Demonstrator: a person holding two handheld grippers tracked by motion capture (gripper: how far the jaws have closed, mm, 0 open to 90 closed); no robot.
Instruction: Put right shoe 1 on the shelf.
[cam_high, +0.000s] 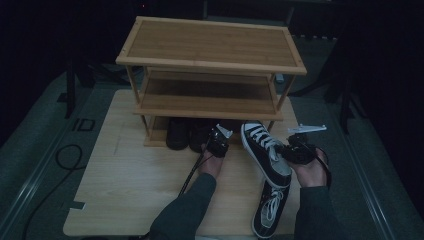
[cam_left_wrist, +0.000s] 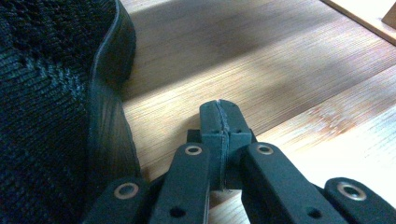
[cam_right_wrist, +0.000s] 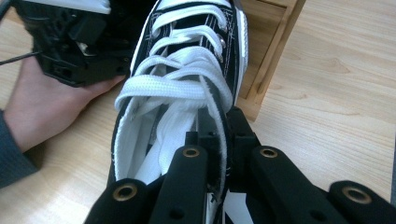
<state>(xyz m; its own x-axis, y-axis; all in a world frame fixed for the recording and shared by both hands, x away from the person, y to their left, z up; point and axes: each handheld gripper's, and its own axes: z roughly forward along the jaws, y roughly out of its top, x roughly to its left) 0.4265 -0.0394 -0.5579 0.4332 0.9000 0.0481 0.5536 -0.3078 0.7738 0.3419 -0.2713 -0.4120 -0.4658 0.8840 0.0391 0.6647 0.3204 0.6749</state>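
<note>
Dim room, light wooden tabletop (cam_high: 125, 190), three-tier bamboo shoe rack (cam_high: 210, 47) at far side. Right gripper (cam_right_wrist: 219, 140) clamped on collar edge of black-and-white canvas sneaker (cam_high: 265, 150), held off table in front of rack's bottom shelf, toe toward rack, long axis near-far, tilted. Left gripper (cam_left_wrist: 220, 119) jaws together, empty, beside black knit shoe (cam_left_wrist: 51, 93). Second sneaker (cam_high: 270, 210) lies near table's front edge. Risk: thin one-sided pinch, shoe may swing or slip; toe may catch rack post.
</note>
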